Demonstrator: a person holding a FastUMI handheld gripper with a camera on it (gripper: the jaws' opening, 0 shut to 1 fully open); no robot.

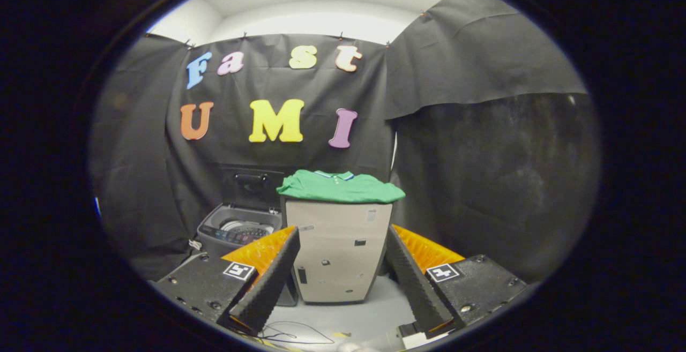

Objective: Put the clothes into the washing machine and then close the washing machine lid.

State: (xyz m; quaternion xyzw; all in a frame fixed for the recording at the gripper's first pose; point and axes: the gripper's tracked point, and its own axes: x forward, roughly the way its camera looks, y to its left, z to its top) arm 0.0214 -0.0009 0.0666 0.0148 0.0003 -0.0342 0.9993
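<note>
Gripper view is giving us the booth from low down, and off to the left the washing machine [239, 230] is sitting on the floor with its lid [252, 187] standing upright against the black cloth wall [134, 170]. The drum opening is showing beneath that raised lid, with a control strip running along the front rim. Just beside it, touching or nearly touching on its right, a pale cabinet [337, 250] is standing taller than the machine. The clothes, a folded green shirt [340, 187], are lying flat on top of that cabinet, draping a little over its edges, with the collar facing the wall. Nothing is lying in the drum as far as this angle is showing. Down in front, the gripper [338, 274] is hanging back with its two fingers spread wide apart and gripping nothing; the cabinet is appearing between them, well beyond the tips. A thin cable [292, 333] is trailing on the pale floor [370, 304] just under the left finger.
</note>
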